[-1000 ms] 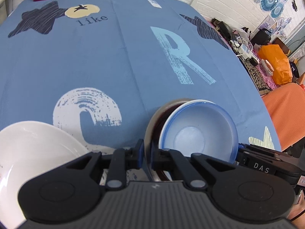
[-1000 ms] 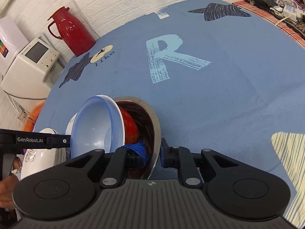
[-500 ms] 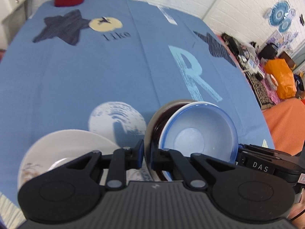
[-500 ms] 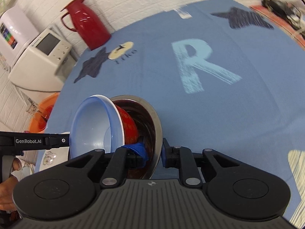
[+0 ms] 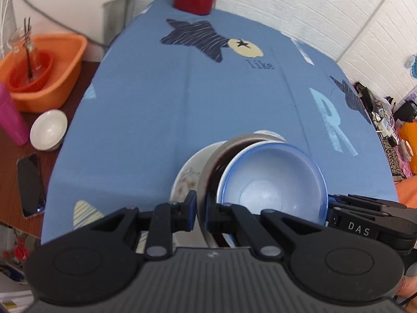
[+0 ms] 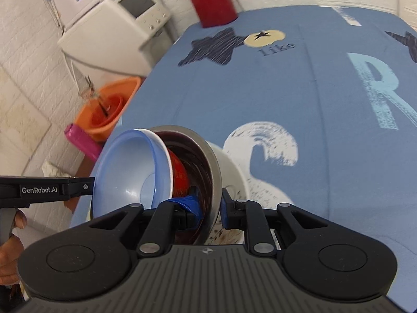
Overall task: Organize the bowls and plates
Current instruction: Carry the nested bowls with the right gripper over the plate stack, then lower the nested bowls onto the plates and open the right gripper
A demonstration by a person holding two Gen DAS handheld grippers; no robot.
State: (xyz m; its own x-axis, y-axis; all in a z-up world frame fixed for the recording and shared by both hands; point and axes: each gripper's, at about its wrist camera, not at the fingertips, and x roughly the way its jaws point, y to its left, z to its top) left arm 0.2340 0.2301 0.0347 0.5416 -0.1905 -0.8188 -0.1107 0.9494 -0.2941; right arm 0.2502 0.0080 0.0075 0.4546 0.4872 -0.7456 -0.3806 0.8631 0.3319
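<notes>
Both hand-held grippers are clamped on the same stack. Left hand-held gripper [image 5: 200, 211] pinches the rim of the steel bowl [image 5: 208, 161] w/ one finger each side of the wall. Right hand-held gripper [image 6: 209, 206] is clamped on the same steel bowl [image 6: 213, 156] from the opposite side, a blue-wrapped finger [image 6: 189, 203] inside, the other outside.

The steel bowl is held tilted on edge, off the tabletop [image 5: 156, 120]. Nested in it: a red bowl [image 6: 179, 174], then a blue bowl [image 5: 271, 180] innermost, also seen in the right wrist view [image 6: 130, 172]. Directly below/behind the stack sits a white plate [image 5: 185, 180] w/ a faint pattern, resting on the blue cloth; can't tell if the stack touches it.

Far end of the tabletop: red thermos [image 6: 211, 0]. Off the left edge, on a lower brown surface: orange tub [image 5: 44, 70] w/ a red bowl inside, a small white bowl [image 5: 48, 129], a pink cup [image 5: 10, 117], a phone [image 5: 31, 182]. White appliance [image 6: 114, 26] in the corner. A hand [image 6: 9, 255] shows at the left gripper's handle.
</notes>
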